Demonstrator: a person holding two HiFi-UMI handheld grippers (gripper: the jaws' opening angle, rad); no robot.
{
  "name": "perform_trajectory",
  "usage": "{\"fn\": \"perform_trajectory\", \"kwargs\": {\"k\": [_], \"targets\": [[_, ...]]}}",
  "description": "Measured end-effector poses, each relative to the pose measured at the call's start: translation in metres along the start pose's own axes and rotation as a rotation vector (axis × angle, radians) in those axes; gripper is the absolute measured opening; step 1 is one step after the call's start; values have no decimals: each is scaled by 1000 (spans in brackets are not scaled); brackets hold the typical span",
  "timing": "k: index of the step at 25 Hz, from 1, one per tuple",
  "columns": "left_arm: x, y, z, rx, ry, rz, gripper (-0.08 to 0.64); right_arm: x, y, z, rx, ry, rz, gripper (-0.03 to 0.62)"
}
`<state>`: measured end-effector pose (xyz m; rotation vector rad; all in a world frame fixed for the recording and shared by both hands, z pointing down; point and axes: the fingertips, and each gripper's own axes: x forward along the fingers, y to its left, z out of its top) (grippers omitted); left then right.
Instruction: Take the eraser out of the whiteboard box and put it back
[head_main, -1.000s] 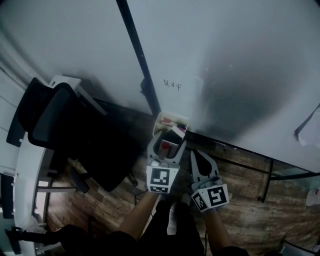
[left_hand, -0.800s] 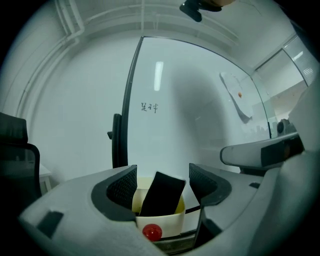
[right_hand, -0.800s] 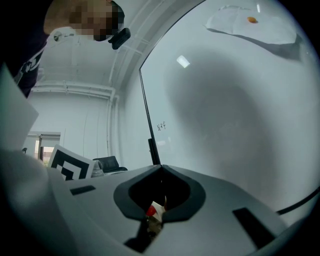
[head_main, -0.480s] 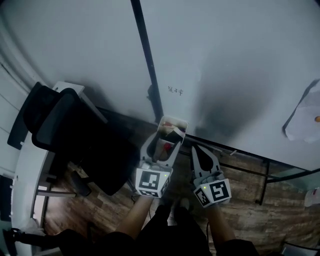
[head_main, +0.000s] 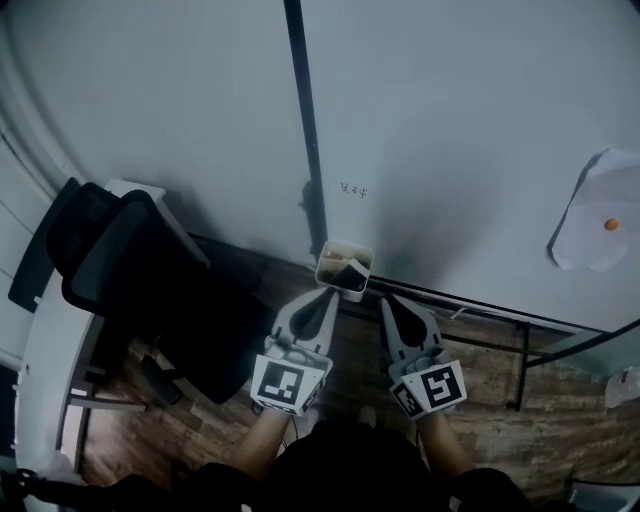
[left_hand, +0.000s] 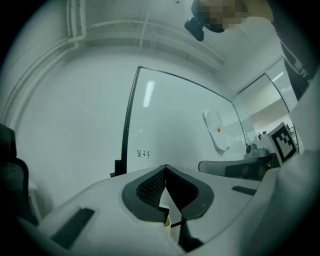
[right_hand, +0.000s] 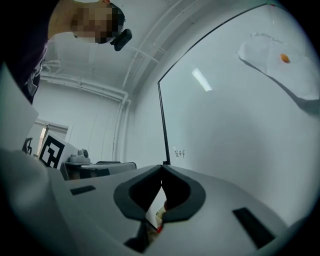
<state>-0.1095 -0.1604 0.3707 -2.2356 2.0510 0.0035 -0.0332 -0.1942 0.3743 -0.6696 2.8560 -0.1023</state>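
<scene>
Left gripper (head_main: 325, 294), closed and empty, just beside whiteboard box (head_main: 338, 284).

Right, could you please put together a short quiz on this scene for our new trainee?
1. True or false: the left gripper is holding something.
2. What is stuck on the whiteboard at its far right?
3. Fill in: the whiteboard box hangs at the board's ____ edge.
Key: 1 false, its jaws are shut on nothing; 2 a sheet of paper; 3 bottom.
</scene>
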Motion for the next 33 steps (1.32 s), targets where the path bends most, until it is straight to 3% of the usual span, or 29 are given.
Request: {"fn": "perform_trajectory", "kwargs": {"k": [7,33], "targets": [[-5,10,5,7,-29,-4,5,5,11,-2,-45,9,14,3],[-14,12,-3,-10,-12,-12,5,6,19,-6,-42,11,12,3]]}}
